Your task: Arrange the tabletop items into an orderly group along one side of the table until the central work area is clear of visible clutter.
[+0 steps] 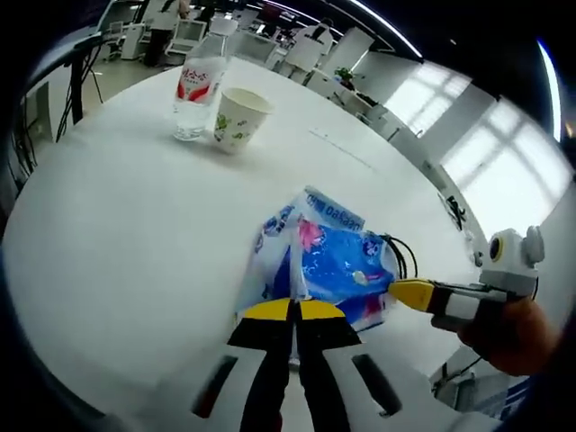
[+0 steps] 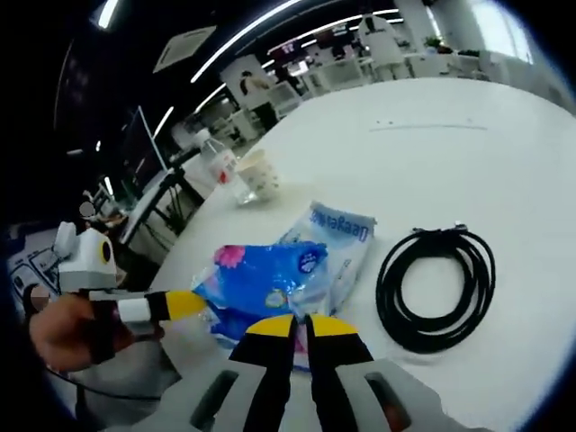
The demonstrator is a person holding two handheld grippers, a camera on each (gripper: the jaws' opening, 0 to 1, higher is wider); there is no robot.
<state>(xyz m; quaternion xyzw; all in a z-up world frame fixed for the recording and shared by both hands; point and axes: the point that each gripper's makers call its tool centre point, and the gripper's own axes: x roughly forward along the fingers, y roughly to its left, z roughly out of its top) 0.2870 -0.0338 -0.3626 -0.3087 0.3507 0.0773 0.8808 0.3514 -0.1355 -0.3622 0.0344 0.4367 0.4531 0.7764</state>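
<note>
A blue and white tissue pack [image 1: 328, 261] with a pink flower print lies on the round white table [image 1: 135, 243]. My left gripper [image 1: 293, 312] has its yellow-tipped jaws pressed together on the pack's near edge. From the right, my right gripper [image 1: 407, 292] meets the pack's other side. In the right gripper view, the right gripper [image 2: 301, 327] is shut on the near edge of the pack [image 2: 270, 270], and the left gripper [image 2: 191, 304] pinches its left end. A coiled black cable [image 2: 436, 283] lies just right of the pack.
A clear water bottle [image 1: 198, 85] with a red label and a paper cup [image 1: 238, 117] stand together at the far side of the table. They appear as the bottle [image 2: 220, 166] and cup [image 2: 261, 175] beyond the pack. Office desks and chairs surround the table.
</note>
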